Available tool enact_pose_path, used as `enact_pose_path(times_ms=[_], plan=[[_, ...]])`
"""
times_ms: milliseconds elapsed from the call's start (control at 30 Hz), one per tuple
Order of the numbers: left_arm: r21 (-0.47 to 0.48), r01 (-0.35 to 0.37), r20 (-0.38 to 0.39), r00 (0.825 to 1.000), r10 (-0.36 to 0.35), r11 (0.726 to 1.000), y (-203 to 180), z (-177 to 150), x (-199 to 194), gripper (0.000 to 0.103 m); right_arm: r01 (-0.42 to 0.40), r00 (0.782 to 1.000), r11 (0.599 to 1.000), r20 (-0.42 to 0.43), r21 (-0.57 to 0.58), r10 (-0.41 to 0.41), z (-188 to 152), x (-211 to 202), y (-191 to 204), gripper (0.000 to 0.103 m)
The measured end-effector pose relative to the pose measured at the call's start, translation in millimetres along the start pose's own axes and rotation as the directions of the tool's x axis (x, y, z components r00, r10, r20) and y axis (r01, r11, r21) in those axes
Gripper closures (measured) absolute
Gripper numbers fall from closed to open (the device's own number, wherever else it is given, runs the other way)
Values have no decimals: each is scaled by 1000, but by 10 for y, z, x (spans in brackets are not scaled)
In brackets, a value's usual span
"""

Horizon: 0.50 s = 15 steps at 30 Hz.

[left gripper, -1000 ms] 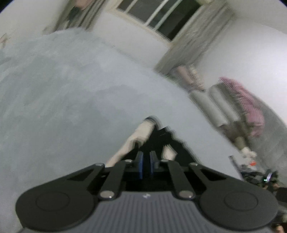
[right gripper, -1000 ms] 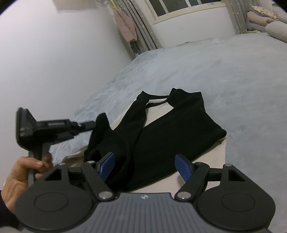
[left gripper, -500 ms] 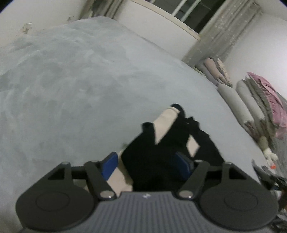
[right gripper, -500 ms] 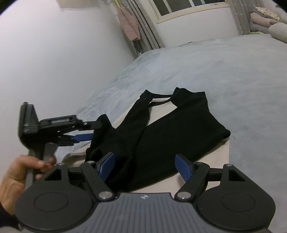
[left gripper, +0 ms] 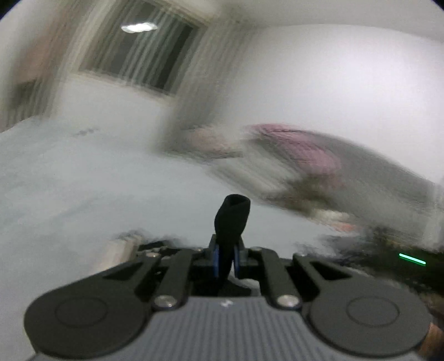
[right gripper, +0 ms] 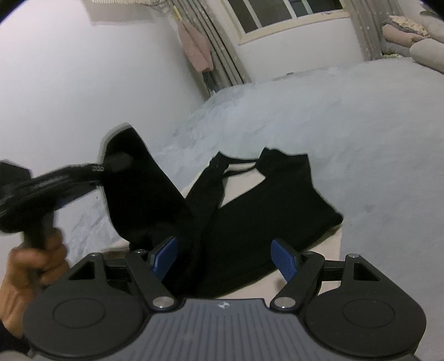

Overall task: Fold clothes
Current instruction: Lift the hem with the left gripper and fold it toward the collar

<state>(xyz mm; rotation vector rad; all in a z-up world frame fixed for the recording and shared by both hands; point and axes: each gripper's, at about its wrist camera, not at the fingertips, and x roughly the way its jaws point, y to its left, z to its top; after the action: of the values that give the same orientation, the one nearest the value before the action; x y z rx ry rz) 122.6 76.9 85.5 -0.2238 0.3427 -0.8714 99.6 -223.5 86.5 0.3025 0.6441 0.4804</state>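
Lifted off the bed since half a second ago, one end of the black garment (right gripper: 155, 200) now hangs from the left gripper (left gripper: 225, 257), whose blue pads have snapped shut on a bunched fold of the cloth; that fold sticks up between the fingers in the left wrist view. A moment earlier those jaws stood wide over the fabric. From the right wrist view, the raised part stands at the near left, while most of the garment lies flat on a beige cloth (right gripper: 310, 266) spread on the grey bed (right gripper: 347, 133). The person's left hand (right gripper: 30, 277) grips the tool's handle at the left edge. The right gripper (right gripper: 226, 258) hovers over the near edge of the garment, unmoved, jaws wide apart and holding nothing. Far behind, curtains (right gripper: 219, 47) and a window (right gripper: 285, 14) line the wall, with pillows (right gripper: 410, 30) at the far right.
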Motion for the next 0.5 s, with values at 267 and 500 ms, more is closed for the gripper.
enact_pose_path(times_ms=[267,500], plan=[[228,345,-115,938,-327,911,-835,-36,-95,6,55,991,988,110,147,-72,149,-428,-493,25],[97,-86,-235,966,107,992,-51,-87,47,6,22,998,998,51,66,-26,144,-312,-331,23]])
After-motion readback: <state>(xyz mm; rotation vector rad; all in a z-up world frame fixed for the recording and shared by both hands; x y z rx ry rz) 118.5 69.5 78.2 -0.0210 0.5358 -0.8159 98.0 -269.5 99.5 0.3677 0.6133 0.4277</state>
